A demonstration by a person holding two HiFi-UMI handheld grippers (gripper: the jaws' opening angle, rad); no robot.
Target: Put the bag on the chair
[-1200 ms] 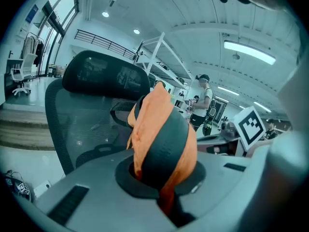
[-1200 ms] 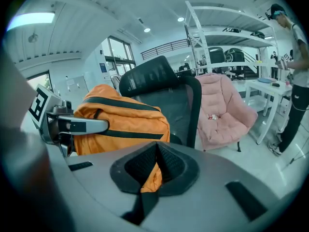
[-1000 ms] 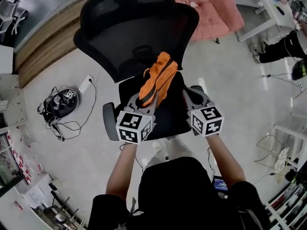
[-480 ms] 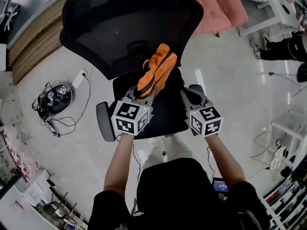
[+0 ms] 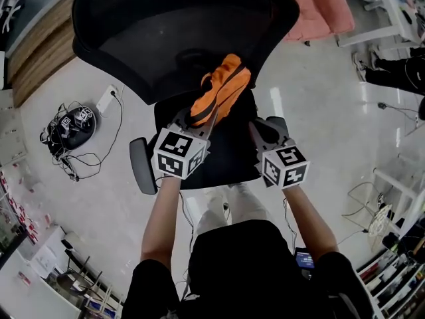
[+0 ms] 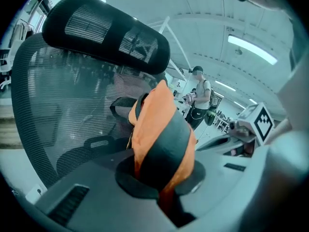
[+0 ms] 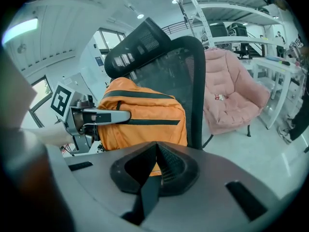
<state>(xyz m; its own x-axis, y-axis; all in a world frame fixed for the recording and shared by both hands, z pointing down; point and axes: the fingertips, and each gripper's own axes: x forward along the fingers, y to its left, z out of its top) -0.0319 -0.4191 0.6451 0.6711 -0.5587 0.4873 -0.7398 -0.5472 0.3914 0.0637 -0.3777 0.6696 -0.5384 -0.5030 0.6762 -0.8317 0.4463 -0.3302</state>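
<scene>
Two sets of tongs are seen over a black mesh office chair [image 5: 166, 38] in the head view. The left tongs [image 5: 201, 117] are clamped on the lower end of the orange bag [image 5: 224, 85]. In the left gripper view the orange cloth and its dark strap are pinched tight in the left tongs [image 6: 161, 180]. The orange bag [image 6: 161, 129] is held upright near the frame's centre, in front of the backrest and above the black seat [image 5: 226, 155]. Whether its bottom touches the seat cannot be told.

The right tongs [image 5: 260, 130] are held just right of the orange bag, apart from it. In the right gripper view their jaws are shown together with nothing between them (the orange bag [image 7: 142, 115] is seen just behind them, against the backrest).

A pink armchair [image 5: 319, 12] is seen at the upper right of the head view, well apart from the office chair. A bundle of cables [image 5: 72, 130] lies on the pale floor [image 5: 319, 98] at the left edge.
</scene>
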